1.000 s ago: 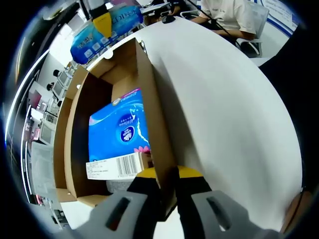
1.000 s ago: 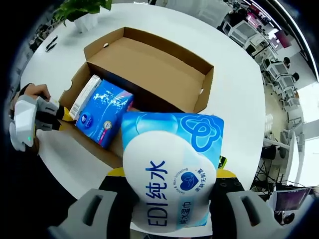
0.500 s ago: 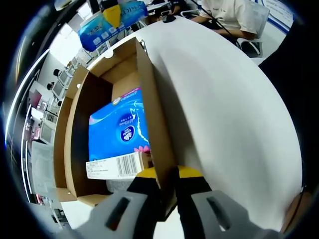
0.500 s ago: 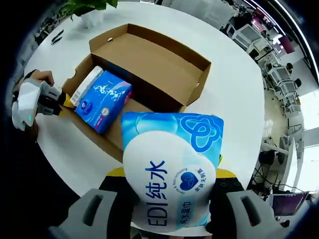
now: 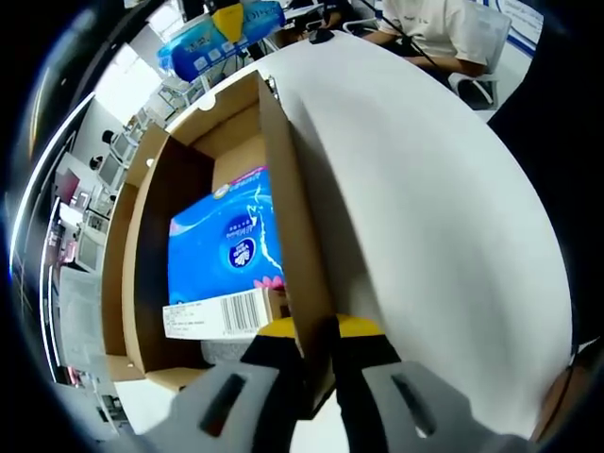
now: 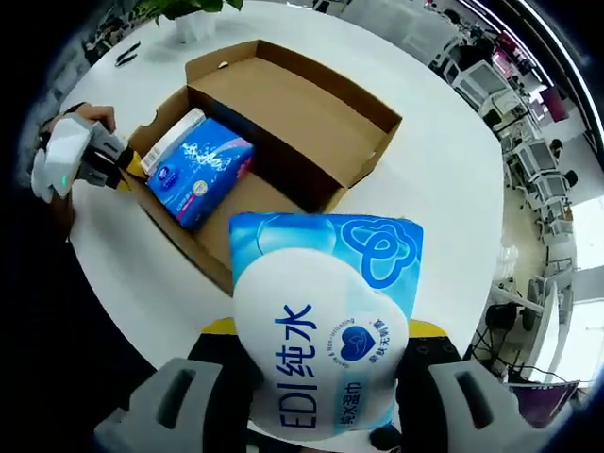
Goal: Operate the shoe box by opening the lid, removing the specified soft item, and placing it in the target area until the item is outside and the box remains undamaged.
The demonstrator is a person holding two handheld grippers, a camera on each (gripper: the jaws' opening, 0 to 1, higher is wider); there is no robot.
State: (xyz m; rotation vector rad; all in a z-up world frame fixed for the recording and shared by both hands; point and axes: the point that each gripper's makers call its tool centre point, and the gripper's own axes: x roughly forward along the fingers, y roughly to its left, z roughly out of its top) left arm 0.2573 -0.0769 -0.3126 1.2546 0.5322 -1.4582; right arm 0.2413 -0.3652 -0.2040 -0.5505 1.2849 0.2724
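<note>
Fingers (image 5: 279, 351) of the left gripper (image 5: 316, 363) are pinched together on the near wall of the open shoe box (image 5: 283, 226), the cardboard edge caught between their yellow tips, as the left gripper view shows. Inside the box, to the left of that wall, lies a bright blue pack (image 5: 226, 247) with a white barcode label at its near end. To the right of the wall stretches the round white table (image 5: 425, 217). At the far rim of the table a seated person (image 5: 429, 24) in a light shirt is partly visible.

From the right gripper view, the left gripper (image 6: 123, 162) appears at the far left, held in a person's hand (image 6: 90, 118) and clamped on the box corner. The shoe box (image 6: 293, 123) sits on the white table (image 6: 444, 179) with its lid folded back flat, and the blue pack (image 6: 203, 170) rests in the nearer compartment. Toward the middle and lower part of the view, the right gripper (image 6: 321, 377) is closed on a soft pale blue pack of wet wipes (image 6: 326, 321), held up between its yellow-tipped fingers, clear of the box and above the table. A potted green plant (image 6: 193, 11) stands at the table's far edge.
</note>
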